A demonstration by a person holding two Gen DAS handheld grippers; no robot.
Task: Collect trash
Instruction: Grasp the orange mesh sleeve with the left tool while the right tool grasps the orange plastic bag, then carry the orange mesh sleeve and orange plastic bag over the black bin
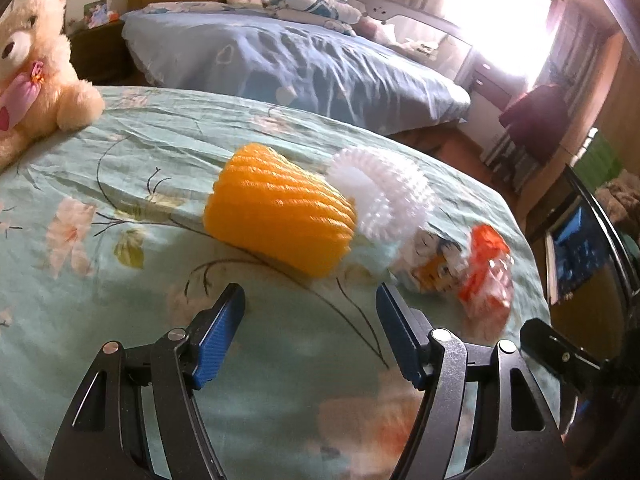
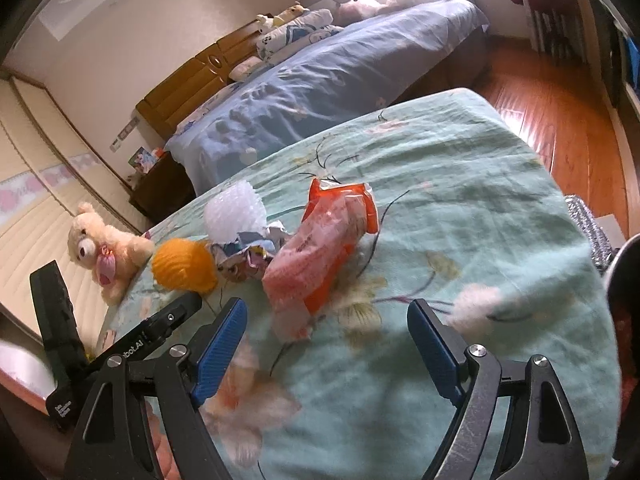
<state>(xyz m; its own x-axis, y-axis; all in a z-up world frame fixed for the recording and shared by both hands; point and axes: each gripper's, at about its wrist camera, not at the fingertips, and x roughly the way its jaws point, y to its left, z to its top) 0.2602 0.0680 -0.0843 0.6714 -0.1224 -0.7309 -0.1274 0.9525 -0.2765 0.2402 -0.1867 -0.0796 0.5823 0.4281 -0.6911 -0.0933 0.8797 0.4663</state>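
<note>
Your right gripper, jaws spread and empty, is nearest the orange wrapper, lying mid-bed with its long axis running away from you, while your open, empty left gripper faces the orange foam net.

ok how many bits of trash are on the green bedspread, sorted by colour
Orange: 2, the foam fruit net and the snack wrapper
White: 1, the foam net
Mixed colours: 1, the crumpled printed wrapper
Total: 4
The teddy bear is not counted as trash. Both grippers, left and right, are open and empty.
</note>
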